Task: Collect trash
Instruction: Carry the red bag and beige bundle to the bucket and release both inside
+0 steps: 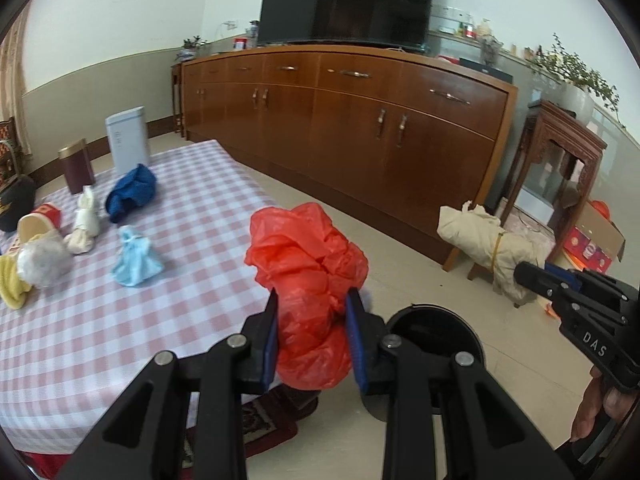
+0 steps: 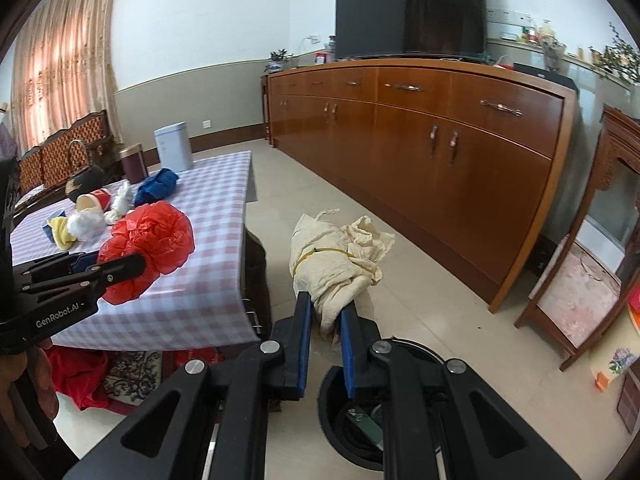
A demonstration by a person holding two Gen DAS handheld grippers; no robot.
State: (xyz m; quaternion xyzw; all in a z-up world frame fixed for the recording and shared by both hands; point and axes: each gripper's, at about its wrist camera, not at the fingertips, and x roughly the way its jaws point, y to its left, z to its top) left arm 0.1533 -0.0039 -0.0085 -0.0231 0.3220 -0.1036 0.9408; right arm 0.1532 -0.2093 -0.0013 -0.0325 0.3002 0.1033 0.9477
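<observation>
I am guiding two handheld grippers in a living room. My left gripper [image 1: 314,334] has its blue-padded fingers [image 1: 270,346] clamped on a crumpled red plastic bag [image 1: 310,280], held in the air past the near corner of a table with a pink-and-white checked tablecloth [image 1: 120,304]. My right gripper [image 2: 326,334] is closed narrowly on the lower end of a cream cloth bundle [image 2: 336,264] tied round with a yellow band; the bundle sticks out forward from the pads, above the tiled floor. In the left wrist view this same bundle and gripper appear at the right edge, with part of a hand [image 1: 596,408] beneath.

Directly under both grippers stands a round black trash bin [image 2: 352,412], open at the top, on the floor just beside the table corner. In the left wrist view its rim shows right behind the red bag.

On the table, more trash lies well apart from the grippers: a light blue wad [image 1: 136,258], a dark blue crumpled cloth [image 1: 132,192], a white twisted wad [image 1: 86,222], a tipped red-and-white paper cup [image 1: 38,226], a grey-white ball of wrapping [image 1: 42,262] and something yellow [image 1: 12,282] at the left edge. At the far side stand a white rectangular canister [image 1: 127,140] and a maroon tin with a gold lid [image 1: 76,164].

Behind runs a long brown wooden sideboard [image 1: 360,120] with a dark television [image 1: 344,0] on top.
</observation>
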